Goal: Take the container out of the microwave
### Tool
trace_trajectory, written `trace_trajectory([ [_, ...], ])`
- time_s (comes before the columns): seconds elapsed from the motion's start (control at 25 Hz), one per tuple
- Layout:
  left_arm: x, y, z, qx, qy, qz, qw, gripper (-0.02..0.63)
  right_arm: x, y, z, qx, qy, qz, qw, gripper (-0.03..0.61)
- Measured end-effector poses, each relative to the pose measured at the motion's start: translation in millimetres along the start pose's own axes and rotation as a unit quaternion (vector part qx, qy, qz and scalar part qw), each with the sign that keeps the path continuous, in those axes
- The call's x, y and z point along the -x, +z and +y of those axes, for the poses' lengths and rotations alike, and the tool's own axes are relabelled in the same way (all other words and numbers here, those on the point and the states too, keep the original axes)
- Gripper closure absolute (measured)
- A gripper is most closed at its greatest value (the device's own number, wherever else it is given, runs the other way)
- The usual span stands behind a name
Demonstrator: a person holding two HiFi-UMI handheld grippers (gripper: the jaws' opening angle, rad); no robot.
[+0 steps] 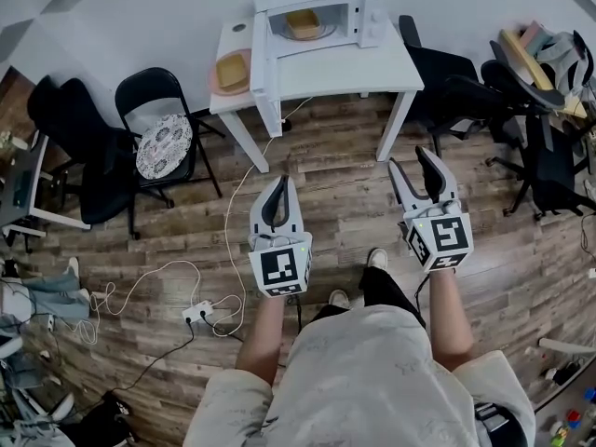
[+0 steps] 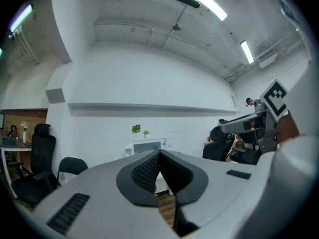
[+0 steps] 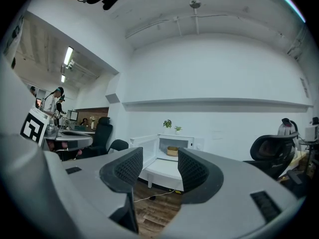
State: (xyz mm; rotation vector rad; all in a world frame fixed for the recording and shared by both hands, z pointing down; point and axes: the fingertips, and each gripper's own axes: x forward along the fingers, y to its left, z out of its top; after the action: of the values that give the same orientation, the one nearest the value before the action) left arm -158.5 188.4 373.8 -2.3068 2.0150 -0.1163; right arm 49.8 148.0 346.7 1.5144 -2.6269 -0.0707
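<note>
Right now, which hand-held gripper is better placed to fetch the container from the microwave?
Right: the right hand-held gripper is open, the container framed between its jaws in its own view. The left hand-held gripper is shut. Both are far from the microwave.

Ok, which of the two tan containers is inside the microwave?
The farther container, in the open microwave; the other container sits on a pink plate left of it.

White table [image 1: 358, 71] on wood-plank floor [image 1: 335, 194]; black folding chair [image 1: 154, 87] alongside; white wall [image 1: 140, 17] behind.
</note>
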Motion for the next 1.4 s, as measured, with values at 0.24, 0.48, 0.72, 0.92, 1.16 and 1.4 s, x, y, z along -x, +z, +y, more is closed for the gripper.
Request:
trace_trajectory([
  [0.24,-21.9,-4.1,-2.7,0.000,0.012,0.002,0.9999,0.607,-19.8,-7.1,-18.3,-0.012,0.007,-0.009,1.000,0.359],
  [0.48,-59.4,3.2,-0.1,0.002,0.030,-0.001,0.9995,0.606,-56.1,-5.2,-44.4,-0.016,0.020,-0.014,1.000,0.358],
  [0.72,-104.8,2.0,-3.4,0.008,0.050,0.011,0.9987,0.607,-96.9,-7.8,-76.6,-0.023,0.039,-0.008,0.999,0.359],
  [0.92,-137.9,1.1,-5.5,0.009,0.061,0.022,0.9978,0.607,-126.0,-13.0,-99.6,-0.029,0.052,0.000,0.998,0.359],
  [1.16,-171.3,0.0,-15.7,0.006,0.069,0.032,0.9971,0.607,-149.5,-18.8,-128.0,-0.038,0.066,0.004,0.997,0.359],
  [1.4,-203.5,5.0,-31.2,0.001,0.079,0.038,0.9962,0.607,-168.5,-24.5,-160.5,-0.023,0.070,0.010,0.997,0.359],
])
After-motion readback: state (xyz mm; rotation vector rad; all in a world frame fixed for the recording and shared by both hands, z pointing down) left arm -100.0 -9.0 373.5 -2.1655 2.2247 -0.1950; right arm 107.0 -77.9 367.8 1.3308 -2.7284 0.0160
